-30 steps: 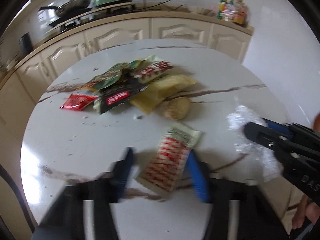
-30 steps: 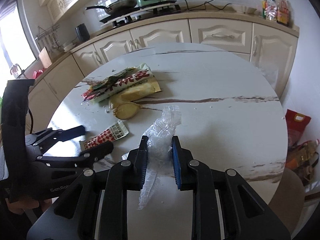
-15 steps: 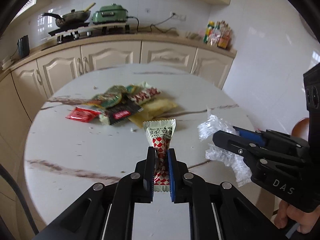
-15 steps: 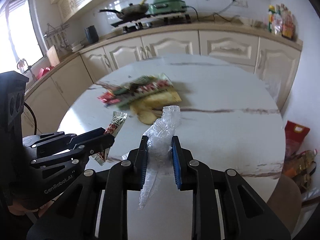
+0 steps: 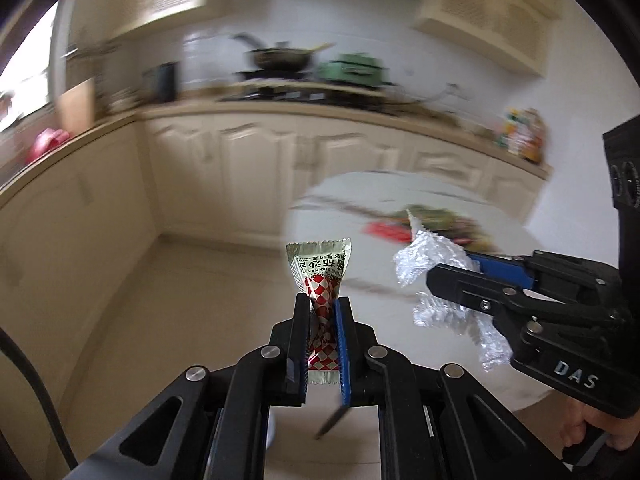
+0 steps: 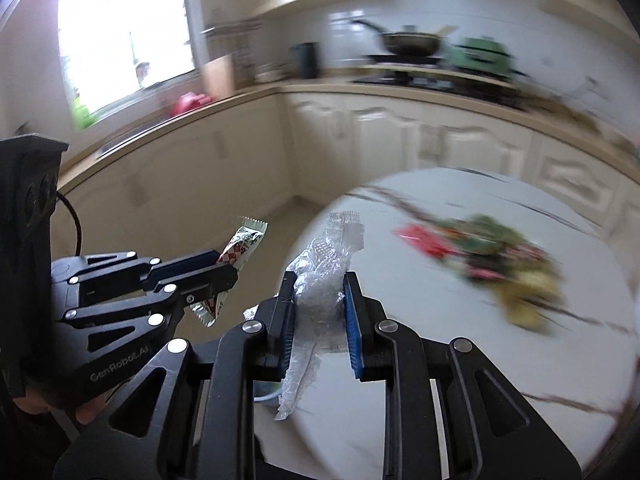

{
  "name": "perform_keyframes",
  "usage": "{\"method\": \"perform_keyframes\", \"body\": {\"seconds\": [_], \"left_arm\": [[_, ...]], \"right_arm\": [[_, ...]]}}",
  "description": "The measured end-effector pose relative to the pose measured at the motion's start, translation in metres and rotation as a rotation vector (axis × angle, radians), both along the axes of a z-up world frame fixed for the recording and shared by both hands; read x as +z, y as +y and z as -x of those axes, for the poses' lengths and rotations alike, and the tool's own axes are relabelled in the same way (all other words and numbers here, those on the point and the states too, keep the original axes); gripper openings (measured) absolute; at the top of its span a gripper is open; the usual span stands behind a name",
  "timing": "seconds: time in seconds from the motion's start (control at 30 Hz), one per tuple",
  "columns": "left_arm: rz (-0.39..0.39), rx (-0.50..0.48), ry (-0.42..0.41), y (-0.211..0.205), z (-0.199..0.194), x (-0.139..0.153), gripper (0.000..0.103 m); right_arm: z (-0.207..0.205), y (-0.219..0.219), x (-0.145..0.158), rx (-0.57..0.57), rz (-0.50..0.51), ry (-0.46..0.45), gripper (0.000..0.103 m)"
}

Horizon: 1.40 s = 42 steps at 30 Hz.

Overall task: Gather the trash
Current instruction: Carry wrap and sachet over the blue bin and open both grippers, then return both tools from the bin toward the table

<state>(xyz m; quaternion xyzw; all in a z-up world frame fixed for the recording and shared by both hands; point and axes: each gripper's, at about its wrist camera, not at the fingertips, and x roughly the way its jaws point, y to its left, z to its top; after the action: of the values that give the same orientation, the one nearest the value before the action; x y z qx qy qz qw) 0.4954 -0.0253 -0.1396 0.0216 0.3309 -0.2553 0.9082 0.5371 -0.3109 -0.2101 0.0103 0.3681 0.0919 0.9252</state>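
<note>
My left gripper (image 5: 322, 304) is shut on a red-and-white checked snack wrapper (image 5: 320, 276), held in the air off the table's left side; both show in the right wrist view (image 6: 224, 270), wrapper (image 6: 242, 242). My right gripper (image 6: 320, 280) is shut on a crumpled clear plastic wrapper (image 6: 326, 264), held above the table's near left edge; it shows in the left wrist view (image 5: 452, 276) with the plastic (image 5: 424, 258). A pile of coloured wrappers (image 6: 492, 256) lies on the round white marble table (image 6: 420, 336), blurred.
Cream kitchen cabinets (image 5: 248, 176) with a counter run behind the table. A wok (image 6: 408, 42) and a green cooker (image 6: 478, 56) stand on the counter. Tiled floor (image 5: 180, 312) lies left of the table. A window (image 6: 120, 28) is at the left.
Both grippers have swung left and lifted away from the table's middle, each still holding its wrapper. The view is now blurred and looks toward the floor and left cabinets.
</note>
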Motion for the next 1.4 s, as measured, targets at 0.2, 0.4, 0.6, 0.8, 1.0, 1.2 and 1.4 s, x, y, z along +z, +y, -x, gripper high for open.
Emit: {"method": "perform_keyframes", "body": {"seconds": [0.2,0.4,0.6,0.8,1.0,1.2,1.4], "left_arm": [[-0.021,0.176,0.147,0.093,-0.021,-0.046,0.008],[-0.042,0.26,0.363,0.133,-0.052,-0.134,0.009],[-0.058,0.282,0.57,0.143,-0.088,-0.217,0.011],[-0.063,0.304,0.667,0.137,-0.134,-0.257,0.021],[-0.047,0.351,0.705,0.144,-0.176,-0.266,0.05],[-0.072,0.438,0.705,0.155,-0.169,-0.239,0.062],[-0.07,0.515,0.659,0.157,-0.146,-0.209,0.063]], "right_arm": [[-0.046,0.106,-0.054,0.204,0.001,0.086,0.021],[-0.096,0.162,-0.151,0.278,0.018,0.261,0.021],[-0.131,0.17,-0.242,0.257,0.025,0.433,0.021],[-0.153,0.162,-0.295,0.225,0.032,0.526,0.022],[-0.168,0.155,-0.319,0.209,0.021,0.573,0.022],[-0.171,0.168,-0.324,0.227,0.004,0.593,0.029],[-0.166,0.18,-0.309,0.245,-0.003,0.544,0.056]]}}
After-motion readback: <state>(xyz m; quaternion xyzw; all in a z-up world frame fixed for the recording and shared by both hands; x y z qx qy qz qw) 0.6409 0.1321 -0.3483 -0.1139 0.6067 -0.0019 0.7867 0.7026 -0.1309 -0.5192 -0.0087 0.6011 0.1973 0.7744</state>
